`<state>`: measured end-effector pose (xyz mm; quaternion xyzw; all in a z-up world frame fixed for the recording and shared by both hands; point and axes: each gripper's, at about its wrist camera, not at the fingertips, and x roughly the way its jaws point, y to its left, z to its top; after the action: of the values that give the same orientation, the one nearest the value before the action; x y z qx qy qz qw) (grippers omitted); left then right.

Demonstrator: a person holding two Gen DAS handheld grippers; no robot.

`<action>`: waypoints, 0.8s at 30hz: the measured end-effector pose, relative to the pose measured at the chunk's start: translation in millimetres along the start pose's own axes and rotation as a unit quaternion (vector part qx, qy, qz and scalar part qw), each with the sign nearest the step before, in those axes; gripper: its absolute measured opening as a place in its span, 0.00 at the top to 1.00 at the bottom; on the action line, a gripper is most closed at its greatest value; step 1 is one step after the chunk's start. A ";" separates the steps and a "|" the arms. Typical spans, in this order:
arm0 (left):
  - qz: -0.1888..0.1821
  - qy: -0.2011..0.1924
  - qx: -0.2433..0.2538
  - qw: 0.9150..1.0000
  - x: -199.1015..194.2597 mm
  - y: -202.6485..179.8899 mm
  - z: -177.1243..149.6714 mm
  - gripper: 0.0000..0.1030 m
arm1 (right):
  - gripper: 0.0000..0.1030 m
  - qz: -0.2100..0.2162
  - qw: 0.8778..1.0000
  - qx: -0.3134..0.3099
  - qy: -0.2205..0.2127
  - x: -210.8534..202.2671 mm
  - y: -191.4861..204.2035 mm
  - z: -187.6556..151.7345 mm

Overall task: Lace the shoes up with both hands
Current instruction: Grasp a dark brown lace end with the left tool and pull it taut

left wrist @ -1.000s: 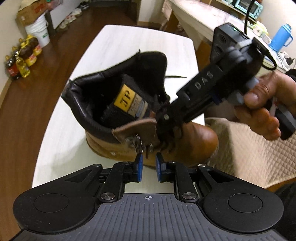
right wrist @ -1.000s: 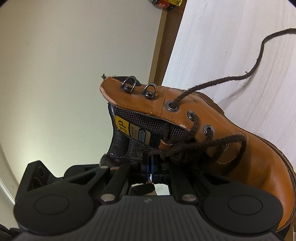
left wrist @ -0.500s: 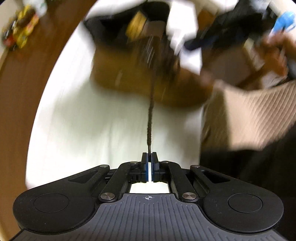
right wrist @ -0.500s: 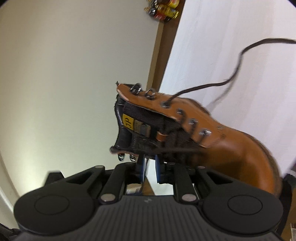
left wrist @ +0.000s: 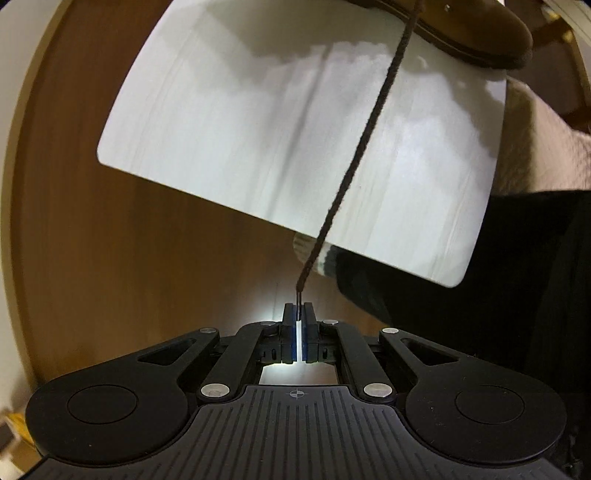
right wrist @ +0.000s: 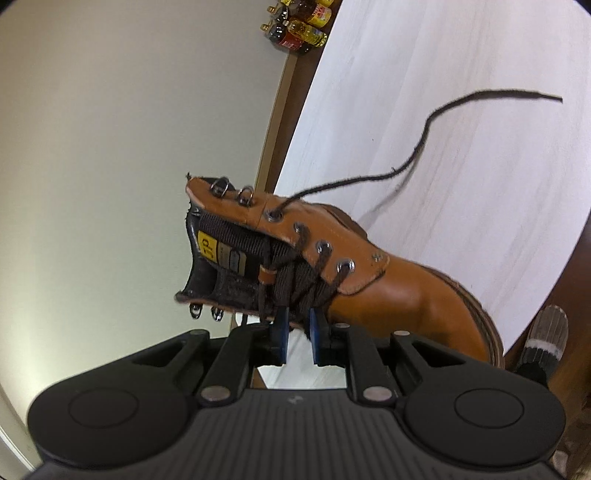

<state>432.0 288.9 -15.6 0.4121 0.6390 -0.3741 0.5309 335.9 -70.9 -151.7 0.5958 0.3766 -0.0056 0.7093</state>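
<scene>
While the left hand-held gripper (left wrist: 297,320) clamps the taut lace (left wrist: 364,147), the right hand-held gripper (right wrist: 297,325) stands released beside the boot (right wrist: 388,291); bottles (right wrist: 299,22) upper centre.

Domestic interior, most likely a living or dining room. A white tabletop (left wrist: 229,122) with rounded corners stands on a warm brown wooden floor (left wrist: 110,258). Bottles of cooking oil and sauce (right wrist: 297,26) are grouped on the floor against a plain pale wall (right wrist: 110,129), a household store rather than shop or laboratory stock. A seated person's socked foot (right wrist: 546,332) rests on the floor beside the tabletop.
</scene>
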 end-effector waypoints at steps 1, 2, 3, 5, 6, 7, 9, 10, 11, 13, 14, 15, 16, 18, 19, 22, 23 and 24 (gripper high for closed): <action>-0.002 -0.005 -0.004 1.000 2.5 -3.4 0.3 0.98 | 0.85 -0.005 1.000 -0.004 -0.002 0.7 0.1 2.0; -0.003 -0.009 -0.007 1.000 4.1 -5.1 -0.4 0.98 | 0.85 -0.010 1.000 -0.010 -0.006 -1.4 0.4 4.1; -0.005 -0.013 -0.011 1.000 5.2 -6.1 -1.5 0.98 | 0.85 -0.015 1.000 -0.015 -0.011 -3.5 0.3 6.3; -0.008 -0.022 -0.016 1.000 9.1 -8.2 0.0 0.98 | 0.84 -0.025 0.999 -0.016 -0.022 -8.8 -1.7 11.1; -0.010 -0.026 -0.017 0.999 12.9 -9.2 1.9 0.98 | 0.84 -0.029 0.999 -0.011 -0.030 -11.8 -3.9 14.0; -0.011 -0.029 -0.016 0.999 15.0 -9.4 3.1 0.98 | 0.83 -0.030 0.999 -0.001 -0.044 -15.1 -7.4 17.5; -0.015 -0.036 -0.013 0.999 17.0 -6.5 5.9 0.98 | 0.77 -0.026 0.997 0.029 -0.069 -19.4 -14.9 22.5; -0.020 -0.041 -0.011 0.999 17.3 -5.2 8.0 0.98 | 0.73 -0.020 0.995 0.046 -0.081 -20.7 -18.6 24.1; -0.023 -0.045 -0.010 0.999 17.6 -5.7 9.3 0.98 | 0.72 -0.013 0.993 0.066 -0.092 -20.9 -22.2 24.6; -0.029 -0.056 0.000 0.998 16.9 -5.9 12.7 0.94 | 0.70 0.004 0.988 0.108 -0.110 -19.1 -29.3 25.3; -0.025 -0.056 0.003 0.998 15.2 -5.9 13.9 0.90 | 0.68 0.017 0.986 0.124 -0.113 -17.5 -31.6 25.4; -0.019 -0.056 0.005 0.998 13.0 -6.1 15.0 0.88 | 0.68 0.033 0.983 0.141 -0.114 -14.0 -34.3 26.0; -0.013 -0.055 0.006 0.998 10.8 -6.2 16.1 0.86 | 0.68 0.049 0.980 0.157 -0.113 -7.8 -37.0 27.3; 0.003 -0.076 0.005 0.997 -3.7 -12.3 20.0 0.85 | 0.67 0.069 0.976 0.182 -0.101 4.5 -42.0 29.6; 0.005 -0.096 0.002 0.995 -14.7 -17.5 24.0 0.85 | 0.67 0.079 0.973 0.196 -0.094 11.0 -45.2 30.6; -0.011 -0.170 -0.006 0.985 -40.2 -39.7 44.7 0.82 | 0.67 0.102 0.963 0.241 -0.067 30.0 -55.8 33.3; -0.019 -0.203 -0.009 0.979 -49.0 -51.7 56.7 0.80 | 0.67 0.109 0.959 0.255 -0.062 34.1 -59.3 34.6; -0.024 -0.227 -0.008 0.973 -54.0 -62.7 67.9 0.80 | 0.67 0.117 0.954 0.270 -0.054 38.6 -63.8 37.0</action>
<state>404.5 195.8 29.7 0.2970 0.5139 -0.4656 0.6564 353.9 -103.8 -226.0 0.8034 0.2500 -0.0563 0.5374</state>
